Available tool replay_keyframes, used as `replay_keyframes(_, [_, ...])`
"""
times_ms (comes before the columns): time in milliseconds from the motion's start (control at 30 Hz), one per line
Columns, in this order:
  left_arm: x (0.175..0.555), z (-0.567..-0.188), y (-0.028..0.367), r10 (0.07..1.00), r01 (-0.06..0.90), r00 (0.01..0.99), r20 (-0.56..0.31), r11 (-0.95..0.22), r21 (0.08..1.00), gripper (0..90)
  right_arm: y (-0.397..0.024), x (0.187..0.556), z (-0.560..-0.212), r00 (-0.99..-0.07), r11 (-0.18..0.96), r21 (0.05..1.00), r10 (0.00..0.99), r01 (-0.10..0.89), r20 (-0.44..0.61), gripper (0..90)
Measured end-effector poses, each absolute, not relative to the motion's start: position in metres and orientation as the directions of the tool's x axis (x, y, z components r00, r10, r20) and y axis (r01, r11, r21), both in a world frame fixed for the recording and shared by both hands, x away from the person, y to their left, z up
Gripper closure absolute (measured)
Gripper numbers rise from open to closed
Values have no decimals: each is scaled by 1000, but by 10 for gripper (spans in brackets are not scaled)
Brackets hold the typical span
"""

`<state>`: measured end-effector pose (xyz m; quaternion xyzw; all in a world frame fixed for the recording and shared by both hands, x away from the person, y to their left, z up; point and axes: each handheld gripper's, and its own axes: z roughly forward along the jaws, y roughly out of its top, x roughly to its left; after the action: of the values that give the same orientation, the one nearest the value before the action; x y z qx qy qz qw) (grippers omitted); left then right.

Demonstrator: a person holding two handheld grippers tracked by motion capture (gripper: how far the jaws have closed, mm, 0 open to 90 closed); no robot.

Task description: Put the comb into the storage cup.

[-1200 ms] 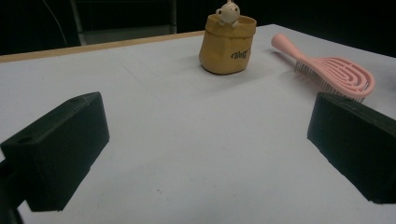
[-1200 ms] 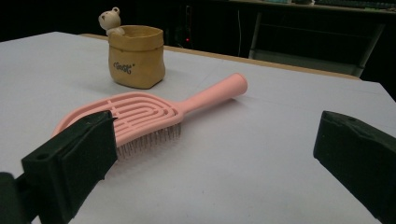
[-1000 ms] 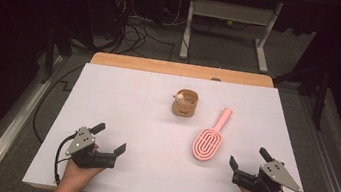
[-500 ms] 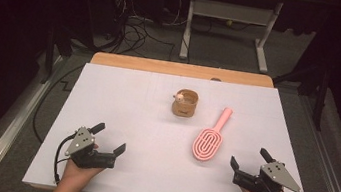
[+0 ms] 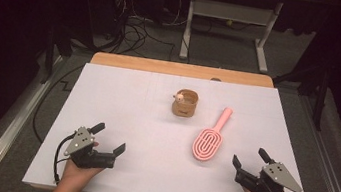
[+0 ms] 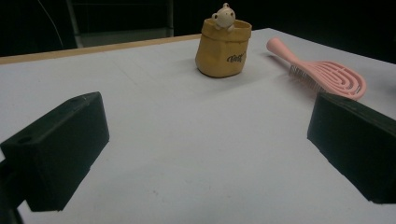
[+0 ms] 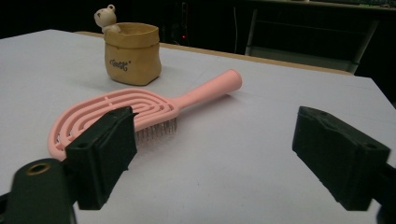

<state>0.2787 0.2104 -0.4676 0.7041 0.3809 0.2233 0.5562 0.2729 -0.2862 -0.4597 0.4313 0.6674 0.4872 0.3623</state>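
A: While both grippers rest at the bottom of the high view, where does the pink hairbrush point(image 5: 210, 139) lie?

B: Right of centre on the white table cover point(image 5: 127, 105), bristles down, handle slanting toward the upper right. The right gripper point(image 5: 248, 165) sits near its head, at the lower right; nothing is between its jaws, which gape wide though they have just been closing a little. The left gripper point(image 5: 111, 138), lower left, is well apart from it, jaws spread and empty.

A: How will it handle?

B: I judge it light and stiff, moulded plastic with an open looped head. The smooth handle may slip; I would grip the handle where it widens into the head, across its 2 sides. In the right gripper view the bristles point(image 7: 156, 130) look thin and springy, so I would avoid squeezing them.

A: Any writing?

B: The tan pouch point(image 5: 185, 103) above the brush, with a small bear figure point(image 7: 106, 17) peeking out, carries 1 dark printed word; I cannot read it.
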Motion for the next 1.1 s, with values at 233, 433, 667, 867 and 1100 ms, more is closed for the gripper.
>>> replay_keyframes(233, [280,-467,211,785,302,608,-120,-89,949,0,-286,272,-460,-372,152,959,927,240,-54,304])
replay_keyframes(433, [278,-466,212,787,288,606,-114,-82,954,0,-287,271,-460,-388,139,957,921,256,-30,493])
replay_keyframes(667, [278,-467,213,781,291,612,-123,-78,954,0,-283,270,-458,-405,152,954,914,259,-35,890])
replay_keyframes(867, [278,-467,212,778,282,617,-118,-78,956,0,-276,271,-455,-443,172,951,896,256,-43,900])
replay_keyframes(1100, [277,-467,212,765,284,630,-130,-72,956,0,-251,280,-450,-489,169,950,872,264,-19,900])
